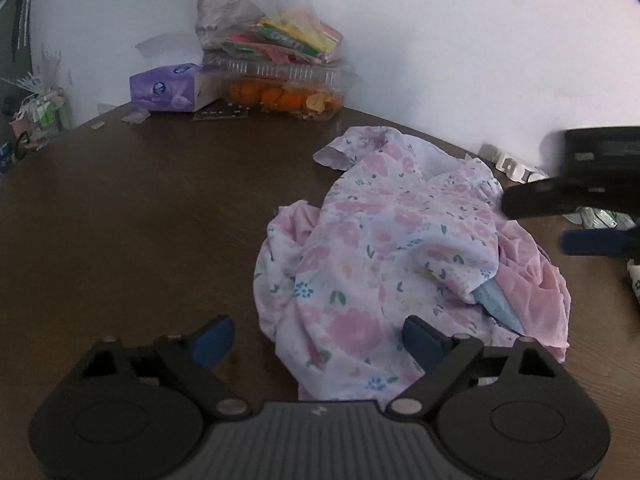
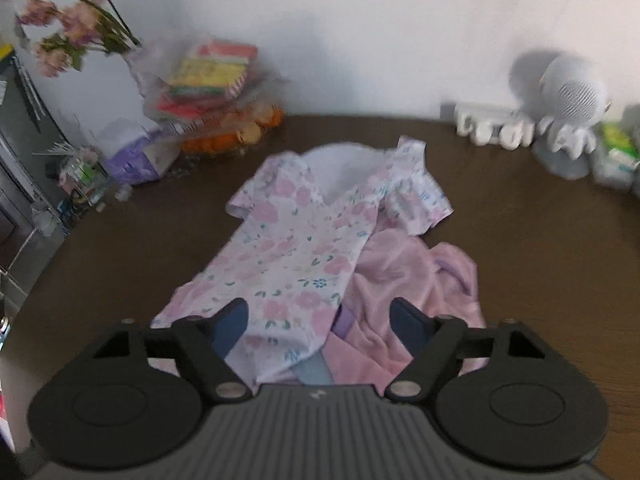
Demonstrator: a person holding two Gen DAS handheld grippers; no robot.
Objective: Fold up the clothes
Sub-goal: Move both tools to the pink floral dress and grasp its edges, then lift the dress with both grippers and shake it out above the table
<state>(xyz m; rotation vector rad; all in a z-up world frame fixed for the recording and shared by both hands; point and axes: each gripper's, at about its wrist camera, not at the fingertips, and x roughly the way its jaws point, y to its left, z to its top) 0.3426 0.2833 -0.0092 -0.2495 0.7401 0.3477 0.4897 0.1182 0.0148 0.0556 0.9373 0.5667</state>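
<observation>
A white floral garment (image 1: 376, 248) lies crumpled on the dark wooden table (image 1: 140, 220), on top of a plain pink garment (image 1: 536, 280) and a bit of light blue cloth (image 1: 498, 306). My left gripper (image 1: 318, 340) is open and empty, its fingers either side of the floral garment's near edge. My right gripper (image 2: 320, 322) is open and empty over the near end of the floral garment (image 2: 296, 248) and the pink garment (image 2: 404, 280). The right gripper also shows in the left wrist view (image 1: 560, 220), open, at the pile's right side.
At the back left stand a purple tissue box (image 1: 168, 88), a clear box of oranges (image 1: 284, 88) with snack packets on top, and a flower vase (image 1: 216, 4). A white octopus-shaped figure (image 2: 568, 104) and white letters (image 2: 492, 128) stand at the back right.
</observation>
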